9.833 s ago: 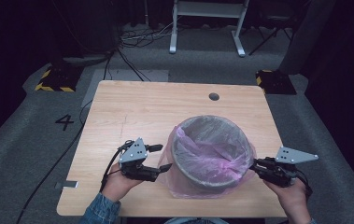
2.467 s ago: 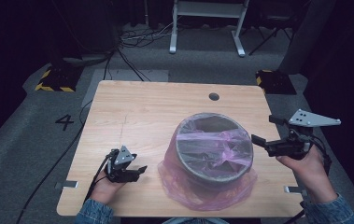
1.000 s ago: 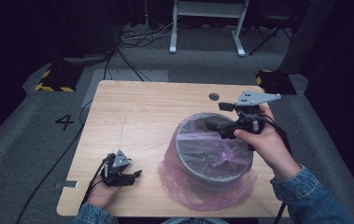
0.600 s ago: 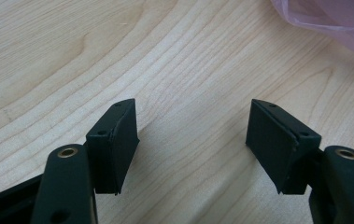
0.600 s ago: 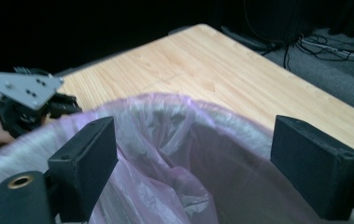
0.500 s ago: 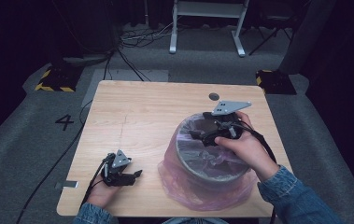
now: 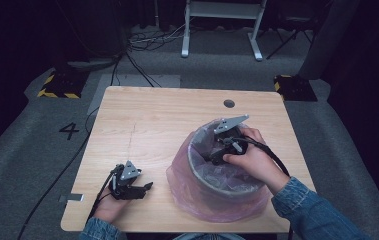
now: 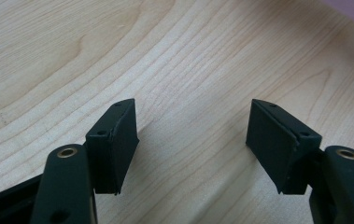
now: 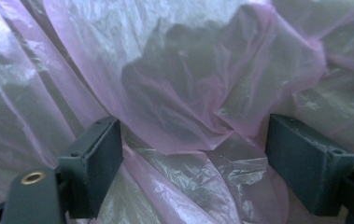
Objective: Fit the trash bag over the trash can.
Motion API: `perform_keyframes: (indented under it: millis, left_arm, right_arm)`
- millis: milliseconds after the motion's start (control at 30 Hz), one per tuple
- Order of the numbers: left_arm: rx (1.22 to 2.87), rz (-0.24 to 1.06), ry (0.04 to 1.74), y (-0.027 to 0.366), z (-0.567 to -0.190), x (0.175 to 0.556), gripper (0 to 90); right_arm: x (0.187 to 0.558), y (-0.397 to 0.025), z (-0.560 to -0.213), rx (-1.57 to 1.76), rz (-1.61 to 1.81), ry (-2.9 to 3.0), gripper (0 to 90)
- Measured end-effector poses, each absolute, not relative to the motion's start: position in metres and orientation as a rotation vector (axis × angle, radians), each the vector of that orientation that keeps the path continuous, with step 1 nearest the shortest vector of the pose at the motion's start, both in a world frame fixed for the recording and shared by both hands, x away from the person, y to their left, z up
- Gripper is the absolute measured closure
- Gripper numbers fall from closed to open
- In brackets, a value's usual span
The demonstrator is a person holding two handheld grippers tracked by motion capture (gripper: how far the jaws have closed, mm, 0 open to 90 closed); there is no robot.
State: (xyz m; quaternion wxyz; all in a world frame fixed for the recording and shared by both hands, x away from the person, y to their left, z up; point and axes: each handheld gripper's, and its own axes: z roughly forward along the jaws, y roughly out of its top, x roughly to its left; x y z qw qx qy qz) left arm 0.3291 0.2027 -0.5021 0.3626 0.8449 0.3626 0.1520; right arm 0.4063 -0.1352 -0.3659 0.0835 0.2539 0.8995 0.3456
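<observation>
A round grey bin [image 7: 212, 181] lined with a pink plastic bag [image 7: 187, 192] stands on the wooden table [image 7: 162, 120] at the front right. My right gripper [image 7: 216, 156] reaches down inside the bin from its far rim. In the right gripper view its jaws stand open over crumpled pink bag folds [image 9: 184, 107], nothing between them. My left gripper [image 7: 144, 187] rests low at the table's front left, beside the bin, pointing toward the bag's skirt. In the left gripper view it is open [image 8: 191, 135] over bare wood.
A small dark hole [image 7: 229, 103] sits in the tabletop behind the bin. The table's left and far parts are bare wood. Cables [image 7: 142, 40] and a white frame stand [image 7: 222, 20] lie on the grey floor beyond. A floor mark reads 4 [image 7: 69, 131].
The right gripper swung from the bin's right side, over its far rim and down into the bag. The left gripper drew back to the front left and has stayed there.
</observation>
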Motion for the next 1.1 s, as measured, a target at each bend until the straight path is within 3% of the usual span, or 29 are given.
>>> perform_keyframes:
  millis: [1100]
  left_arm:
    - [2.171, 0.392, 0.925, 0.202, -0.503, 0.328, 32.7]
  right_arm:
    - [0.412, -0.118, -0.404, 0.797, 0.607, 2.909, 18.3]
